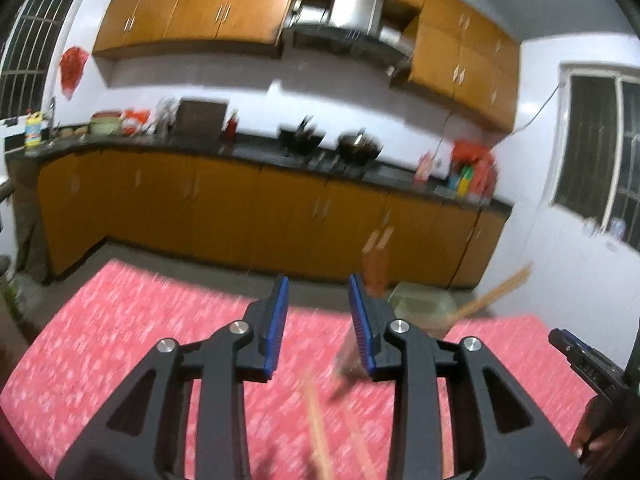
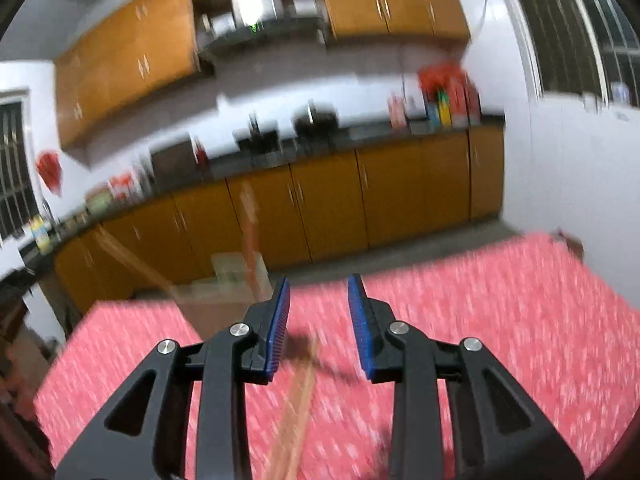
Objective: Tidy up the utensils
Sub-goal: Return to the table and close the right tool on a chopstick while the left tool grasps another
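Both black grippers w/ blue pads tilting down over red patterned tablecloth [image 1: 120, 320], left gripper [image 1: 318, 320] & right gripper [image 2: 319, 320] part-open, nothing gripped, blurry wooden chopsticks [image 2: 296, 400] lying below, clear container [image 1: 420, 304] at far edge.

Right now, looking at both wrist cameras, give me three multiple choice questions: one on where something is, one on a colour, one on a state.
1. Where do the wooden chopsticks lie?
A. on the red tablecloth
B. on the counter
C. in a drawer

2. What colour are the gripper pads?
A. green
B. blue
C. white

3. How do the right gripper's jaws stand?
A. clamped on a spoon
B. fully shut
C. apart, holding nothing

Answers:
1 A, they rest on the red tablecloth.
2 B, both pads show blue.
3 C, cloth shows through the gap between them.
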Demonstrator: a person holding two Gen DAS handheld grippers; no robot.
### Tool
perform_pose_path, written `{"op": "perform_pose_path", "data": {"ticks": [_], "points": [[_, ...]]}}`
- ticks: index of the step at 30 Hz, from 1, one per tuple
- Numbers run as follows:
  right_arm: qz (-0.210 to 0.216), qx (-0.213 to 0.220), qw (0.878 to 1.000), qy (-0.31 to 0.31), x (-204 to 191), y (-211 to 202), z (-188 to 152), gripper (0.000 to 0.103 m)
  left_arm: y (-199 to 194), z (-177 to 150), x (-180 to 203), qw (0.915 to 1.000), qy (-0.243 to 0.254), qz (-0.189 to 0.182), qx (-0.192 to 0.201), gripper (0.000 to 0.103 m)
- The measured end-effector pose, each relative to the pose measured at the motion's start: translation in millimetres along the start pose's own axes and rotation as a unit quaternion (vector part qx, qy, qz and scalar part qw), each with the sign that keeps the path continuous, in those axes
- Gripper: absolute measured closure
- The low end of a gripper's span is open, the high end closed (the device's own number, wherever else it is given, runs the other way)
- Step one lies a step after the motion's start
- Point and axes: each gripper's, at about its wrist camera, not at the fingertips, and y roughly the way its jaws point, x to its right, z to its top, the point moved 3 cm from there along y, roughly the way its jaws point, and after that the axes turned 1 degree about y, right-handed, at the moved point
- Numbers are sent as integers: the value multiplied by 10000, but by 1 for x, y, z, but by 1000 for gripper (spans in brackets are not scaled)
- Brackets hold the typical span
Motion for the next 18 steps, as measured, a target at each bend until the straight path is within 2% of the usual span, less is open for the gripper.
{"op": "perform_pose_path", "data": {"ticks": [2,5,8,11,18], "points": [[21,-534,9986,48,3,19,-26,72,11,-29,-12,9988,10,140,-478,71],[170,-1216,9924,20,-3,45,-65,80,29,-68,-25,9927,-101,226,-1180,73],[268,-1604,9867,-48,-13,61,-90,83,37,-102,-33,9860,-239,176,-1641,76],[321,-1813,9828,-98,-21,70,-106,85,43,-123,-31,9816,-294,101,-1883,77],[244,-1900,9809,-343,-30,78,-118,87,49,-142,-15,9764,-183,-165,-2148,77]]}}
